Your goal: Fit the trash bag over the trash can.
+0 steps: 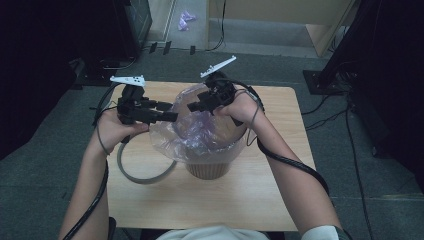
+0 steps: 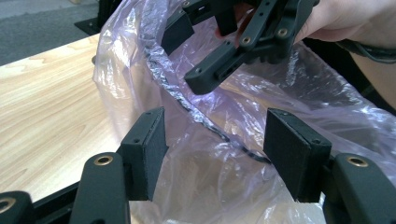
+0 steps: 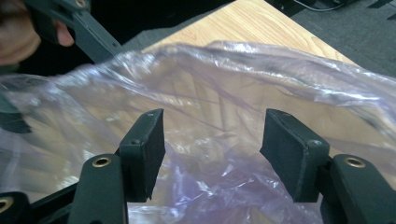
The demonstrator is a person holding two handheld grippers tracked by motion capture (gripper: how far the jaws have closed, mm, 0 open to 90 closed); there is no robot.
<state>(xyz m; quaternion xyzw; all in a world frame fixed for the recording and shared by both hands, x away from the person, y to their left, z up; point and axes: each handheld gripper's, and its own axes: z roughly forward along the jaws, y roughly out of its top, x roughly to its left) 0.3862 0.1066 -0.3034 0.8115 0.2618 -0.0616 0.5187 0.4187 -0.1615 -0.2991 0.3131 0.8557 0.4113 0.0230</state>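
A person sits at a small wooden table (image 1: 150,200), both forearms reaching forward from the near edge. In the middle of the table stands a brown bin (image 1: 210,169), lined with a thin, purplish clear plastic bag (image 1: 200,132) whose loose top billows up and spills out over the rim, more to the left side.

The left hand (image 1: 112,131) is raised off the table beside the bag, wrist bent inward, pointing the left gripper (image 1: 172,111) to the right at the bag's upper edge. Its jaws stand apart; in the left gripper view the two black pads (image 2: 149,149) straddle open space with the bag film (image 2: 210,177) lying beyond and between them, and I cannot tell whether they touch the plastic.

The right hand (image 1: 240,107) comes in over the far right of the bin, wrist cocked, aiming the right gripper (image 1: 192,106) to the left, so the two tools face each other across the mouth of the bag, tips near but apart. Its jaws are also spread wide; the right gripper view shows the crumpled bag (image 3: 224,121) beyond the pads, nothing pinched.

A grey ring (image 1: 142,175) lies flat on the table to the left of the bin, partly under the bag's overhang. Black cables (image 1: 295,165) trail down along both forearms.
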